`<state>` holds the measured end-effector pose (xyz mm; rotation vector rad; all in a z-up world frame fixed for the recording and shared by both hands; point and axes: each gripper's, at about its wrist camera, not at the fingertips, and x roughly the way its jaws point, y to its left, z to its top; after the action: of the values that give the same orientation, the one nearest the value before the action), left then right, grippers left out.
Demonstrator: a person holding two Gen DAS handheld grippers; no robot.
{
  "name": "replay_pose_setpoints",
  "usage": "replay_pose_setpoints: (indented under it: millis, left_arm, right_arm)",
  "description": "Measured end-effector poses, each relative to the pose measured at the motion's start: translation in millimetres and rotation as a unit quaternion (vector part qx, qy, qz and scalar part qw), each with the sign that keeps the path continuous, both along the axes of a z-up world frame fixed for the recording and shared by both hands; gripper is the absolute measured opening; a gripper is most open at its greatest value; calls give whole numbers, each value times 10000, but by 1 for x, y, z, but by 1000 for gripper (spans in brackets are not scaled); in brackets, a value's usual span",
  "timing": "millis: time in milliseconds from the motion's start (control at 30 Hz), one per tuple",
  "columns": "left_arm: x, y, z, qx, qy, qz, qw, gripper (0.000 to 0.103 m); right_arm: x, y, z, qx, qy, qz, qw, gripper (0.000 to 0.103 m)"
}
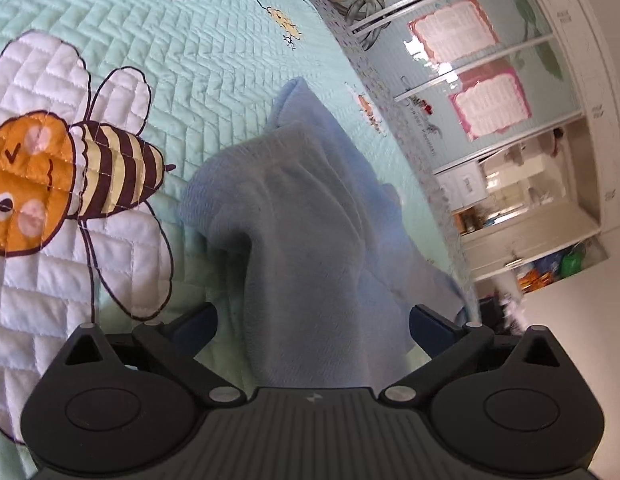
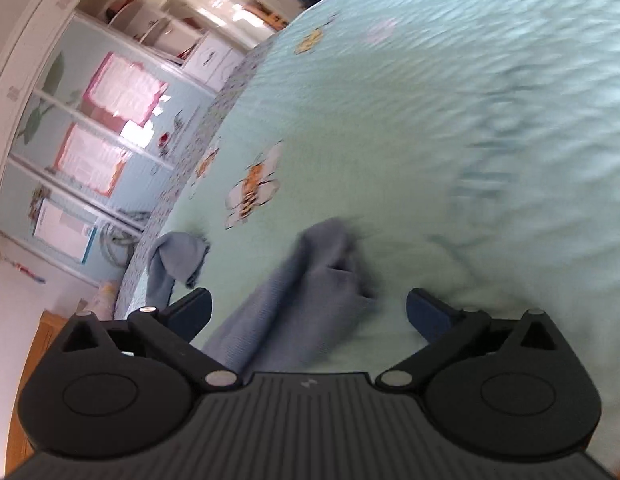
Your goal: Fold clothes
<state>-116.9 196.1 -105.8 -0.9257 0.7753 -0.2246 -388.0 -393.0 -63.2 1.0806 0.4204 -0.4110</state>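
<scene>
Left hand-held gripper [image 1: 313,322]: jaws spread as wide as they go, the two dark blue fingertips [image 1: 198,326] standing well apart on either side of the blue garment [image 1: 306,216]. The cloth rises as a soft hump between them and runs down under the gripper body, but neither pad presses on it; whether the fabric brushes the inner faces cannot be told.

Right hand-held gripper [image 2: 308,314]: likewise spread wide, nothing pinched. A fold of the blue garment [image 2: 310,304] lies between the fingers and passes under the gripper body, clear of the right pad and close to, perhaps touching, the left one.

The blue garment lies on the bed, on a mint-green quilted bedspread [image 1: 214,40]. A large appliqué bee [image 1: 70,176] sits on the quilt just beside the garment in the left wrist view. In the right wrist view a smaller bee [image 2: 252,192] lies beyond the garment, and a raised blue end of cloth [image 2: 176,256] stands near the bed's edge; its join to the main garment is hidden behind the left finger.

Beyond the bed's edge stands a pale blue wall with white rails [image 1: 481,64] and pink-bordered sheets [image 1: 453,30]; their print is too small to read. The right wrist view is motion-blurred, most heavily across the quilt beyond the garment, so stitching there is hard to make out. The garment's kind cannot be told.
</scene>
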Motion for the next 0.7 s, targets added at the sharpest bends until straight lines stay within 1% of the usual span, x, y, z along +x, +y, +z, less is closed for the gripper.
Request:
replay_pose_setpoints:
  millis: [67, 100, 133, 167, 200, 233, 333, 467, 567, 633, 700]
  left_arm:
    - [-3, 1, 0, -41, 5, -8, 10000, 102]
    - [-5, 3, 0, -79, 11, -7, 10000, 102]
    - [-6, 5, 0, -117, 16, -3, 9999, 102]
    - [-7, 8, 0, -152, 20, 7, 9999, 102]
    - [-8, 10, -1, -192, 24, 24, 9998, 102]
    - [-9, 12, -1, -227, 28, 42, 9997, 102]
    - [-9, 16, -1, -272, 56, 76, 9996, 102]
    - [-9, 13, -2, -229, 60, 131, 9996, 102]
    - [-10, 12, 0, -179, 64, 130, 9997, 102]
    - [-11, 11, 1, -149, 68, 127, 9998, 102]
    - [-12, 11, 3, -149, 93, 110, 9998, 102]
  right_arm:
    - [15, 0, -2, 32, -196, 206, 9996, 102]
    - [22, 1, -3, 61, -300, 329, 9990, 82]
    - [25, 0, -4, 171, -375, 444, 9982, 66]
    - [29, 1, -7, 321, -380, 481, 9976, 35]
    - [31, 3, -8, 353, -326, 453, 9978, 17]
    - [29, 6, -7, 269, -305, 459, 9981, 14]
    - [13, 16, 3, -51, -405, 487, 9980, 14]
    - [-4, 22, 30, -502, -408, 657, 9957, 10]
    - [-13, 21, 50, -706, -541, 776, 9930, 8]
    - [-10, 20, 59, -804, -570, 860, 9914, 7]
    - [-10, 17, 70, -843, -627, 735, 9918, 7]
